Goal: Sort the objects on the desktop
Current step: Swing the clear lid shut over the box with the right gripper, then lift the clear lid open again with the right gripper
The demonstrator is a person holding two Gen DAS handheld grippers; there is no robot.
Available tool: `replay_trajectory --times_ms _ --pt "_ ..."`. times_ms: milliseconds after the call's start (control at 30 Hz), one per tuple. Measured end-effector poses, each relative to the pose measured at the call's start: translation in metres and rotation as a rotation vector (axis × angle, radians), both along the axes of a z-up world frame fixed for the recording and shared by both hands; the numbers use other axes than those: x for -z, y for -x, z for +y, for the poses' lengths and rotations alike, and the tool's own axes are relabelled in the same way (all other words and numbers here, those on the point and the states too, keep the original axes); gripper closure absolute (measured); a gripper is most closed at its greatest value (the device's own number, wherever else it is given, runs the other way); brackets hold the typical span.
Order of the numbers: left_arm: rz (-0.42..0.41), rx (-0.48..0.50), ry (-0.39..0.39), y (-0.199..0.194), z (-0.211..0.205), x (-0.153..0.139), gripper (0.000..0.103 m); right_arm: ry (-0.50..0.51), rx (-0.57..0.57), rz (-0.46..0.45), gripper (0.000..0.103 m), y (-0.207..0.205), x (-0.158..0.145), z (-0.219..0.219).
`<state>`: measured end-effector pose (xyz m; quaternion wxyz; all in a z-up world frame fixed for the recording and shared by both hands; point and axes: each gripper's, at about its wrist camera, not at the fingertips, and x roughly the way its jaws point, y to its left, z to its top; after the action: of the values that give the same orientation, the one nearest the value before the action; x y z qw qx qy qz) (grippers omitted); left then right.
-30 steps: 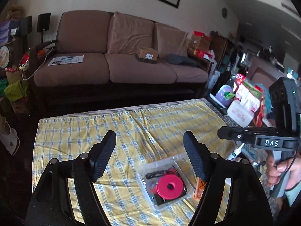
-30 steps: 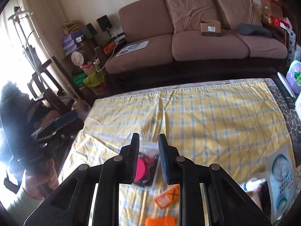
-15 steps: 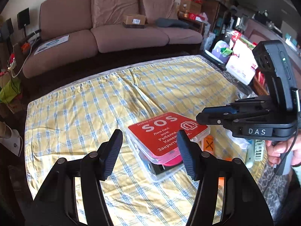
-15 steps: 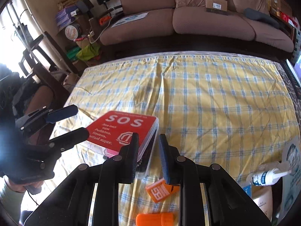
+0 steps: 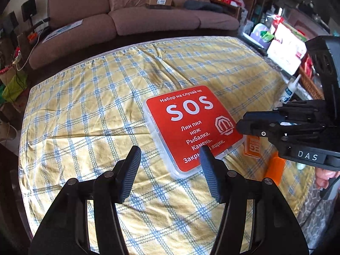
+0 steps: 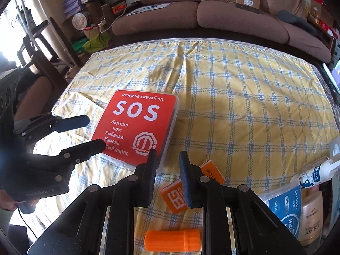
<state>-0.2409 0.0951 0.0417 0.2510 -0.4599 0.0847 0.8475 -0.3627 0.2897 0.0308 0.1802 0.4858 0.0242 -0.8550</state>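
Observation:
A clear plastic box with a red "SOS" lid (image 5: pixel 192 127) lies shut on the yellow checked tablecloth (image 5: pixel 95 97); it also shows in the right wrist view (image 6: pixel 136 127). My left gripper (image 5: pixel 170 172) is open and empty just in front of the box's near edge. My right gripper (image 6: pixel 166 178) is narrowly open and empty, hovering at the box's right corner; it shows in the left wrist view (image 5: pixel 242 125). An orange card box (image 6: pixel 176 197), a second orange box (image 6: pixel 212 170) and an orange ribbed cap (image 6: pixel 173 241) lie near the right gripper.
A white tube (image 6: pixel 312 175), a blue-labelled packet (image 6: pixel 286 208) and an Olay bottle (image 6: pixel 312 223) lie at the table's right edge. A brown sofa (image 5: pixel 148 17) stands beyond the table. Cluttered shelves (image 5: pixel 282 38) stand to the right.
The box's red lid, raised half a second ago, now lies flat and shut on the box. Both grippers have tilted down toward the box; the right jaws have opened slightly.

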Motion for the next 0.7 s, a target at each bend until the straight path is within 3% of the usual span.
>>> replay_trajectory --times_ms 300,333,400,433,500,633,700 --pt "0.019 -0.009 0.007 0.000 0.004 0.001 0.046 -0.081 -0.003 0.009 0.082 0.000 -0.001 -0.010" --pt "0.018 -0.003 0.010 0.000 0.004 -0.001 0.048 -0.067 -0.006 -0.008 0.084 0.002 -0.004 -0.009" --pt "0.089 -0.015 0.003 -0.009 -0.001 -0.015 0.046 0.012 0.021 0.051 0.084 -0.005 -0.021 0.000" --pt "0.113 -0.034 -0.035 -0.014 -0.009 -0.024 0.036 0.055 0.042 0.087 0.074 -0.012 -0.031 0.006" --pt "0.125 -0.061 -0.134 -0.024 -0.030 -0.041 0.028 0.098 0.066 0.123 0.053 -0.024 -0.046 0.018" --pt "0.133 -0.069 -0.121 -0.035 -0.048 -0.053 0.027 0.074 0.093 0.141 0.050 -0.038 -0.059 0.030" --pt "0.114 -0.063 -0.082 -0.035 -0.050 -0.050 0.027 0.066 0.100 0.104 0.049 -0.039 -0.055 0.033"
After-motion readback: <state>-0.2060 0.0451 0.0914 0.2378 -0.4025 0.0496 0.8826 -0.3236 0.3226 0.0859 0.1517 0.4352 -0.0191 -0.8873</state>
